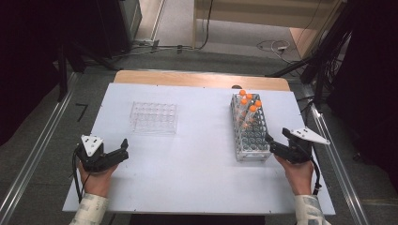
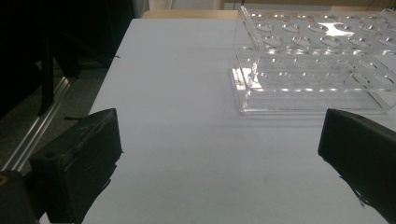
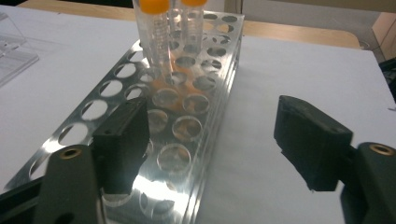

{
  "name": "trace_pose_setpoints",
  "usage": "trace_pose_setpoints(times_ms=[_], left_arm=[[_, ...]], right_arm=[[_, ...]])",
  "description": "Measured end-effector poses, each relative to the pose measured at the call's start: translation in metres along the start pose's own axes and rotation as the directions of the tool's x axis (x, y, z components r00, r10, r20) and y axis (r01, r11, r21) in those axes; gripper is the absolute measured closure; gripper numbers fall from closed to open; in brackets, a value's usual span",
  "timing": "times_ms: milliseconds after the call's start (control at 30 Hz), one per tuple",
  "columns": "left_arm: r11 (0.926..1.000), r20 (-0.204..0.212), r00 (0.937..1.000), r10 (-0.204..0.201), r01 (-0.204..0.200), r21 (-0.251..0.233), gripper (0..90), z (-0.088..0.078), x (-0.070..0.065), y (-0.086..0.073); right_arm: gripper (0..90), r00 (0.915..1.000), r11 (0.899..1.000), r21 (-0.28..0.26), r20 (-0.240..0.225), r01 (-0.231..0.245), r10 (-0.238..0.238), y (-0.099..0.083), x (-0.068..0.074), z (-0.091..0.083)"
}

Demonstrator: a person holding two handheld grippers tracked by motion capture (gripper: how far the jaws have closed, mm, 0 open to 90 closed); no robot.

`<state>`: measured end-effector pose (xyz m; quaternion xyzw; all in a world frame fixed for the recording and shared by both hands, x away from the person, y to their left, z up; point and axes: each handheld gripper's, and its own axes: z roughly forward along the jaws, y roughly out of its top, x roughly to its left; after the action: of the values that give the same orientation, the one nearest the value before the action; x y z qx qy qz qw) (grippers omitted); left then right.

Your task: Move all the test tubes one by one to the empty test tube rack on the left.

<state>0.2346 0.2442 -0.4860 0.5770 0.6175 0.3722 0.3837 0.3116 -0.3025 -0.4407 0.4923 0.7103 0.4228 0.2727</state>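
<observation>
The right tongs stand wide astride the near right corner of the metal tube rack on the white counter, gripping nothing, while the left tongs gape wide before the clear well plate

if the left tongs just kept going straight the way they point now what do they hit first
Most likely the clear plastic tray. In the left gripper view it lies ahead of the open left tongs, a bit right of centre, with bare white table between. Its left corner sits near the midline, so a miss to the left is possible.
</observation>
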Motion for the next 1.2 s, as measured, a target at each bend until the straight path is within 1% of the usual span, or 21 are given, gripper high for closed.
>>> trace_pose_setpoints(times_ms=[33,67,200,267,333,400,467,533,567,600,633,700,733,767,800,867,933,967,1033,1067,1200], left_arm=[[1.0000,0.000,1.0000,-0.002,0.002,0.000,0.0,0.000,0.000,0.000],[1.0000,0.000,1.0000,-0.003,0.003,-0.001,0.0,0.000,-0.001,0.000],[1.0000,0.000,1.0000,0.000,0.000,-0.003,0.0,0.001,-0.001,0.001],[1.0000,0.000,1.0000,0.000,0.000,-0.003,0.0,0.002,-0.001,0.000],[1.0000,0.000,1.0000,0.002,-0.002,-0.003,0.4,0.001,0.000,0.000],[1.0000,0.000,1.0000,0.001,-0.001,-0.003,0.4,0.001,0.000,0.000],[1.0000,0.000,1.0000,0.000,0.000,-0.005,0.4,0.001,0.000,0.000],[1.0000,-0.001,1.0000,-0.001,0.001,-0.006,0.4,0.001,0.000,0.000],[1.0000,-0.002,1.0000,-0.001,0.001,-0.006,0.5,0.001,0.001,0.000],[1.0000,-0.001,1.0000,-0.001,0.001,-0.006,0.5,0.001,0.001,0.001],[1.0000,-0.004,1.0000,-0.002,0.002,-0.008,0.5,0.001,0.001,0.001],[0.9999,-0.003,1.0000,-0.003,0.003,-0.011,0.5,0.001,0.001,0.001],[0.9999,-0.003,1.0000,-0.002,0.002,-0.010,0.5,0.001,0.002,0.001],[1.0000,-0.004,1.0000,0.000,0.000,-0.005,0.5,0.001,0.001,0.001],[1.0000,-0.004,1.0000,0.000,0.000,-0.005,0.5,0.001,0.001,0.001],[1.0000,-0.002,1.0000,0.000,0.000,-0.007,0.5,0.002,0.000,0.001],[0.9999,-0.001,1.0000,0.001,-0.001,-0.010,0.5,0.002,0.000,0.001],[0.9999,-0.002,1.0000,0.002,-0.002,-0.011,0.5,0.002,0.000,0.001],[1.0000,0.001,1.0000,0.001,-0.001,-0.008,0.5,0.002,0.000,0.001],[1.0000,0.001,1.0000,0.001,-0.001,-0.008,0.5,0.002,0.000,0.001],[1.0000,0.002,1.0000,-0.002,0.002,-0.009,0.6,0.001,0.001,0.001]], right_arm=[[27.6,1.0000,1.000,0.000,0.000,0.000,0.000,0.000,0.000,0.000],[29.3,0.9998,1.000,0.005,-0.018,-0.007,0.007,0.006,0.002,0.008],[29.3,0.9995,1.000,0.010,-0.030,-0.006,0.006,0.020,0.010,0.021],[29.9,0.9995,1.000,0.023,-0.031,0.011,-0.011,0.027,0.015,0.027],[31.5,0.9994,0.999,0.021,-0.024,0.026,-0.026,0.033,0.018,0.032],[31.7,0.9993,1.000,0.020,-0.032,0.022,-0.022,0.040,0.022,0.036],[32.5,0.9991,1.000,0.023,-0.041,0.006,-0.005,0.044,0.024,0.041],[33.8,0.9993,1.000,0.024,-0.036,-0.002,0.003,0.045,0.025,0.044],[36.2,0.9999,1.000,0.019,-0.015,0.000,0.000,0.045,0.028,0.047],[40.3,0.9994,0.999,0.018,0.009,0.034,-0.035,0.044,0.032,0.052],[41.6,0.9993,0.999,0.033,0.007,0.036,-0.036,0.045,0.033,0.054],[44.2,0.9997,0.998,0.060,-0.015,0.018,-0.017,0.047,0.034,0.058],[44.2,0.9997,0.998,0.060,-0.015,0.018,-0.017,0.047,0.034,0.058],[48.3,0.9997,0.997,0.075,-0.026,0.006,-0.004,0.049,0.034,0.061],[49.5,0.9996,0.997,0.076,-0.028,0.007,-0.005,0.049,0.034,0.063],[51.2,0.9998,0.996,0.085,-0.014,0.017,-0.016,0.050,0.036,0.066],[52.4,0.9999,0.994,0.105,-0.014,0.002,-0.001,0.051,0.037,0.071],[55.0,0.9999,0.994,0.112,-0.014,-0.003,0.005,0.051,0.038,0.072],[58.4,0.9999,0.993,0.114,-0.015,0.007,-0.005,0.053,0.040,0.075],[59.2,1.0000,0.993,0.118,-0.005,0.008,-0.007,0.054,0.041,0.076],[64.6,1.0000,0.987,0.163,0.001,0.003,-0.003,0.057,0.041,0.082]])
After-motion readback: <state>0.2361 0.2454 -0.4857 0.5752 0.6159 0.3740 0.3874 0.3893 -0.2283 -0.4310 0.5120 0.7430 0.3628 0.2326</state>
